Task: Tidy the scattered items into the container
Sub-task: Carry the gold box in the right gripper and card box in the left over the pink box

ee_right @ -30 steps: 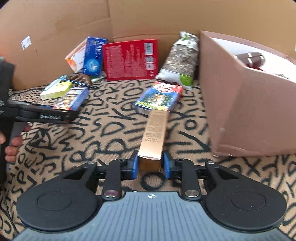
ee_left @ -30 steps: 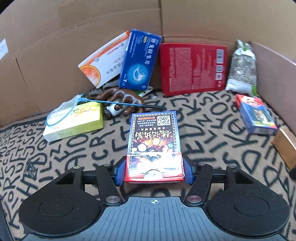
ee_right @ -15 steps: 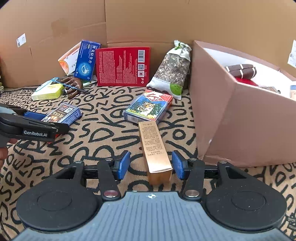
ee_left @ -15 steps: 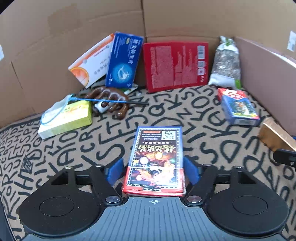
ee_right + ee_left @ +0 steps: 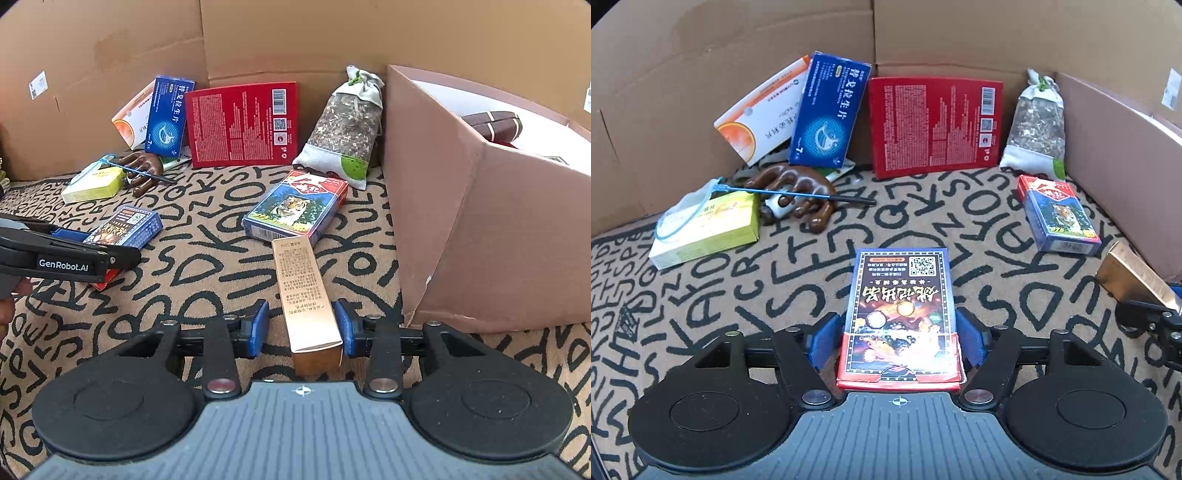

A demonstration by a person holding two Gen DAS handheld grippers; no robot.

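Note:
A dark card box [image 5: 901,306] with a red flap lies flat on the lettered mat [image 5: 798,266] between the pads of my left gripper [image 5: 898,338]. The jaws are closing, with a gap still on the left side. In the right wrist view, a slim gold box [image 5: 303,284] lies on the mat between the pads of my right gripper [image 5: 301,326]. These jaws are closing too, and the left pad is clear of the box. The brown cardboard container [image 5: 480,229] stands just right of the gold box, with a few items inside.
A tiger card box [image 5: 295,206], a herb sachet [image 5: 343,129], a red flat box [image 5: 240,123], a blue box [image 5: 166,114], a wooden massager [image 5: 142,171] and a yellow-green box [image 5: 92,184] lie farther back. Cardboard walls [image 5: 738,55] ring the mat.
A second ago both grippers were shut on their boxes and held them tilted up. Both boxes now lie flat on the mat with the jaws apart, though narrower than half a second ago.

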